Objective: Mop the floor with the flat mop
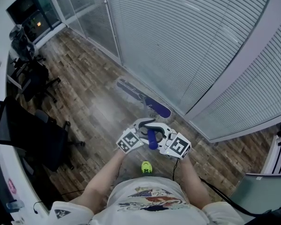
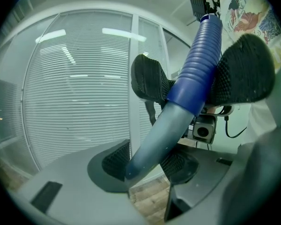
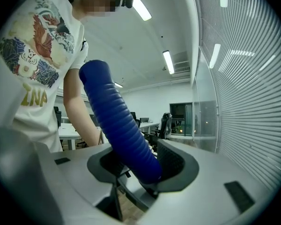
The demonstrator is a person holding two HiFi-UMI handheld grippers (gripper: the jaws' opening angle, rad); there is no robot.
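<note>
Noted flat mop (image 1: 144, 99) head down on floor. Left gripper (image 2: 147, 164) clamped on smooth grey shaft (image 2: 161, 135), right gripper (image 3: 139, 163) on ribbed blue grip (image 3: 117, 121). Judged light, stiff, long-levered; ribbing the surer hold.

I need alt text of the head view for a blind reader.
Seen from above, a person holds the blue mop handle with the left gripper and the right gripper. The flat mop head lies on the wooden floor beside a glass wall with closed blinds.

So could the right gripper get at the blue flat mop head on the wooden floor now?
Probably not: the right gripper is clamped on the ribbed blue grip, and the mop head lies by the slatted blinds, well ahead of it.
</note>
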